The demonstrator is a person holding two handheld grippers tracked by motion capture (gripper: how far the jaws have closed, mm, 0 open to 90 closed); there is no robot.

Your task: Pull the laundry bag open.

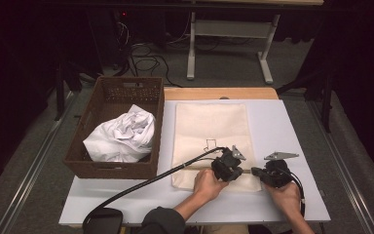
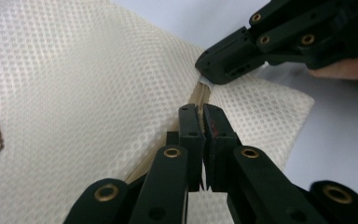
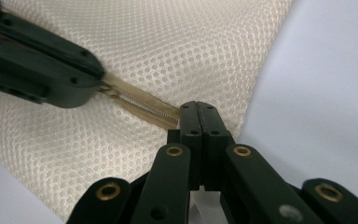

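A cream mesh bag (image 1: 209, 127) lies flat on the white table (image 1: 126, 195), with a small dark line drawing on it. Its tan zipper (image 3: 142, 106) runs across the bag near the front edge. In the left gripper view my left gripper (image 2: 200, 108) is shut on the zipper (image 2: 198, 94); the right gripper view shows its tip at the zipper pull (image 3: 104, 88). My right gripper (image 3: 198, 105) is shut on the zipper's end by the bag's right edge. In the high view the left gripper (image 1: 230, 166) and right gripper (image 1: 262, 173) sit close together, tips facing.
A brown wicker basket (image 1: 93, 162) stands at the table's left and holds crumpled white cloth (image 1: 122, 136). A wooden strip (image 1: 219, 92) runs along the table's far edge. Black cable (image 1: 146, 185) trails from the left gripper across the front left.
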